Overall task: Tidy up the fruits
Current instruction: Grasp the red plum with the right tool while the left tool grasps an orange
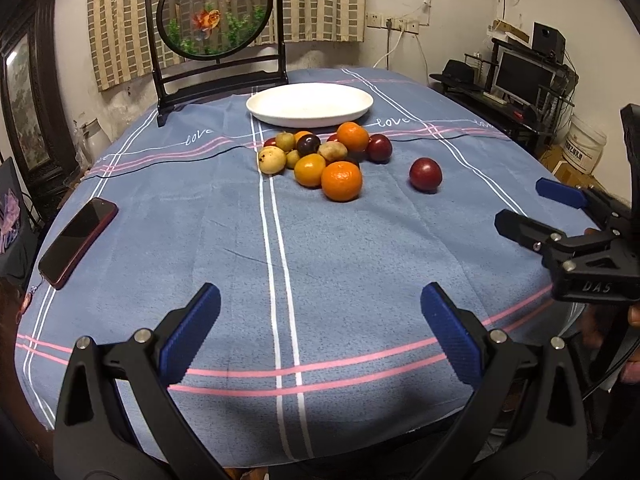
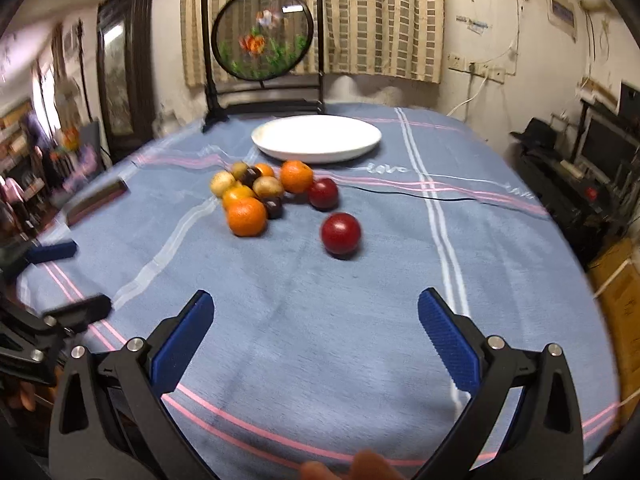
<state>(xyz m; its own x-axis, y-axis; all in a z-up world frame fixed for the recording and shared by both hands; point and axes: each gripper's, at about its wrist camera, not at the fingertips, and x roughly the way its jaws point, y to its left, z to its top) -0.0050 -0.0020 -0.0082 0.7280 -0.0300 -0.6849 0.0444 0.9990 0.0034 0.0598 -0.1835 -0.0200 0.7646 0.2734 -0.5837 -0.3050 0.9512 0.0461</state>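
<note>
A heap of fruit (image 1: 320, 156) lies mid-table: oranges, dark red plums and small yellow-brown fruits. The nearest orange (image 1: 342, 181) is at its front. One red plum (image 1: 425, 174) lies apart to the right; it shows in the right wrist view (image 2: 340, 233) too. An empty white plate (image 1: 310, 105) stands just behind the heap (image 2: 260, 194). My left gripper (image 1: 320, 324) is open and empty over the near cloth. My right gripper (image 2: 316, 332) is open and empty, well short of the lone plum; it shows at the right edge of the left wrist view (image 1: 532, 210).
A dark red phone (image 1: 78, 242) lies near the table's left edge. A black framed goldfish screen (image 1: 218, 36) stands at the back behind the plate (image 2: 316, 138). The blue striped tablecloth (image 1: 224, 216) covers the table. Shelves with a monitor (image 1: 524, 76) stand at the right.
</note>
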